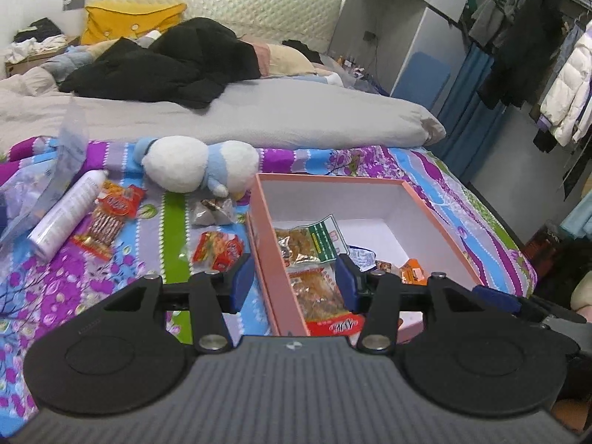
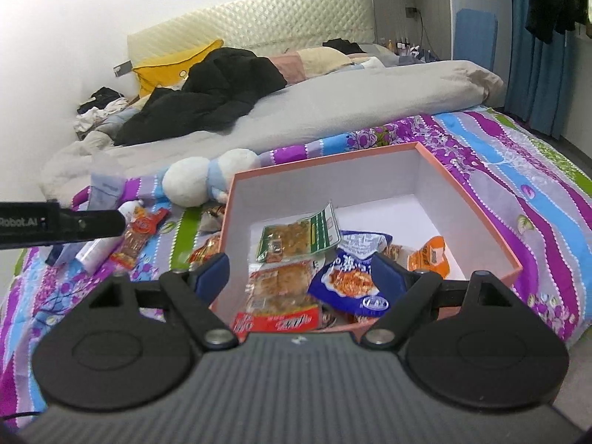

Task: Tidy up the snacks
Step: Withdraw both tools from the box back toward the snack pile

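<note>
A salmon-pink box with a white inside lies open on the patterned bedsheet. In it are a green-label snack packet, a red-edged packet, a blue packet and a small orange one. Left of the box, on the sheet, lie a red packet, a long red stick packet and a small grey packet. My left gripper hangs open above the box's left wall, holding nothing. My right gripper is open wide above the box's near end, also without anything in it.
A white and blue plush toy lies behind the loose snacks. A white spray can and a clear plastic bag are at the far left. A grey duvet and black clothes cover the bed beyond. The bed's edge drops off at the right.
</note>
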{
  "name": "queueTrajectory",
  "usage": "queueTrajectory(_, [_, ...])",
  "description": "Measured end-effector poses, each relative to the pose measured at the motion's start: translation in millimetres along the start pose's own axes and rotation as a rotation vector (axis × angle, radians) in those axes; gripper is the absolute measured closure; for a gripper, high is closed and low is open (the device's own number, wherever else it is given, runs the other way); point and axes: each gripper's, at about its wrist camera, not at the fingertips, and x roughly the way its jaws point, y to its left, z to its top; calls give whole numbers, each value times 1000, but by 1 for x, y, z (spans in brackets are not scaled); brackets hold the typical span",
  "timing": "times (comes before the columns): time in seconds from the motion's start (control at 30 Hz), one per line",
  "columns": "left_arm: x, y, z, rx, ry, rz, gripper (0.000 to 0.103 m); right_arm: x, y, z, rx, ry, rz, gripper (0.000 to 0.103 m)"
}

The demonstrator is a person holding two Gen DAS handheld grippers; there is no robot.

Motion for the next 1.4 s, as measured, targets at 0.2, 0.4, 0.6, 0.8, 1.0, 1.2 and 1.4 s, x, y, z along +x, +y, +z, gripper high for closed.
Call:
queueTrajectory(0.2, [-33, 9, -18, -3, -22, 3, 45, -27, 9, -20, -4, -11, 3, 18])
queueTrajectory(0.4, [-54, 7, -52, 21, -17, 10, 33, -45, 22, -42, -2, -57, 9, 18])
queueTrajectory(0.6, [-76, 14, -80, 27, -26, 34, 21, -56, 33, -62, -9, -65, 19, 18])
queueTrajectory(0.8, [-101, 25, -94, 56, -72, 84, 12, -64, 46, -77, -27, -88, 53, 18])
queueTrajectory(1.0, [-119, 38, -107, 48, -105, 178, 4, -69, 63, -89, -40, -83, 98, 18])
queueTrajectory(1.2, [-141, 56, -122, -16, -124, 235, 3, -72, 87, -99, -66, -76, 159, 18])
queueTrajectory(1.4, [-150, 70, -142, -35, -123, 287, 1, -69, 100, -109, -96, -37, 210, 18])
